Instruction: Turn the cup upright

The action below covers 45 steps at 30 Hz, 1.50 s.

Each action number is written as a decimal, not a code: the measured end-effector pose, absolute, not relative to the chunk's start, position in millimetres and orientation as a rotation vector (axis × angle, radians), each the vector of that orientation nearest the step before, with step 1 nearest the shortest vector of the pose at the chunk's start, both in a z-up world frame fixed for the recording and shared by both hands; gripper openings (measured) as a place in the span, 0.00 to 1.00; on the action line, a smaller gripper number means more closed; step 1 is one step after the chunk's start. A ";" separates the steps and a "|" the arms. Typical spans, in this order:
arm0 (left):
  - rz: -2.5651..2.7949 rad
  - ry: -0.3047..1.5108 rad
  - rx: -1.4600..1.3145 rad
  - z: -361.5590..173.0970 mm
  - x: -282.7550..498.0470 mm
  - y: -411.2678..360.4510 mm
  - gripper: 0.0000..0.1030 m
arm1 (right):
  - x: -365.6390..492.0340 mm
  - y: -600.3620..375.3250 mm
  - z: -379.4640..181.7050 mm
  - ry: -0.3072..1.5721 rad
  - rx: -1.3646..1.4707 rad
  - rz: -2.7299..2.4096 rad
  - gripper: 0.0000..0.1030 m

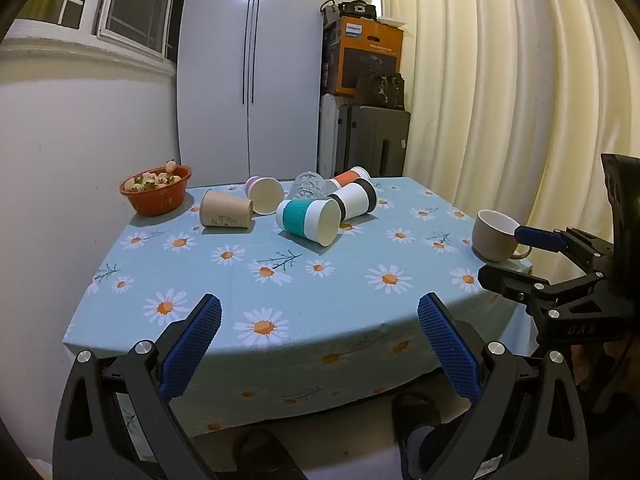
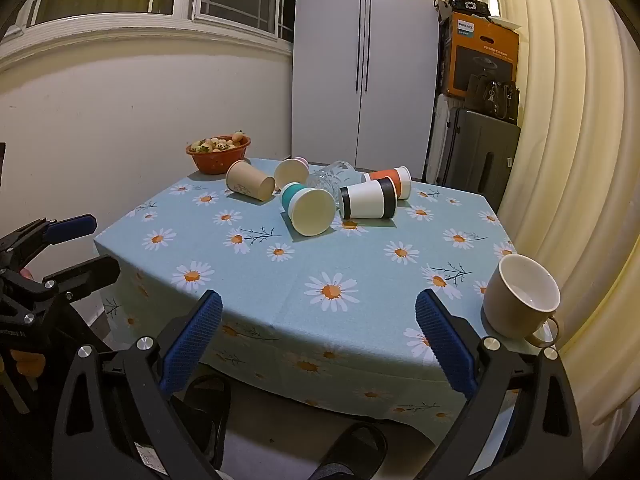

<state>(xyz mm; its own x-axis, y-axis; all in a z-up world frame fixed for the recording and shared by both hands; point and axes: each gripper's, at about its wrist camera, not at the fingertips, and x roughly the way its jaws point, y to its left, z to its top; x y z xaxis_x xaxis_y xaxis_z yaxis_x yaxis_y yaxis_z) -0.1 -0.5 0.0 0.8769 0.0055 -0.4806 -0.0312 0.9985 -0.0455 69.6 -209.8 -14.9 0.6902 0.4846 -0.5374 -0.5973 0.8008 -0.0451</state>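
Several cups lie on their sides at the far middle of the table: a teal-banded cup (image 1: 310,221) (image 2: 309,210), a black-banded cup (image 1: 356,200) (image 2: 370,199), an orange-banded cup (image 1: 349,176) (image 2: 394,180), a plain brown cup (image 1: 226,209) (image 2: 249,186), a pink-bottomed cup (image 1: 265,195) (image 2: 291,172) and a clear glass (image 1: 308,185) (image 2: 332,176). A beige mug (image 1: 496,236) (image 2: 520,298) stands upright at the table's right edge. My left gripper (image 1: 320,334) is open and empty at the near edge. My right gripper (image 2: 318,330) is open and empty, just left of the mug.
The table has a blue daisy tablecloth (image 1: 280,280) (image 2: 340,264). A red bowl of fruit (image 1: 156,190) (image 2: 218,154) stands at the far left corner. A curtain (image 1: 520,100) hangs to the right. A wardrobe (image 1: 250,68) and stacked boxes (image 1: 366,60) stand behind.
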 end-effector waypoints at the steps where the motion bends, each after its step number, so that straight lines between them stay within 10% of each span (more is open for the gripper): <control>1: 0.023 0.500 -0.042 0.0 -0.2 -0.9 0.94 | 69.6 -209.7 -15.0 0.535 -0.224 0.610 0.93; 45: 0.000 0.496 -0.037 1.6 -1.3 -4.9 0.94 | 70.7 -208.6 -16.6 0.545 -0.229 0.611 0.93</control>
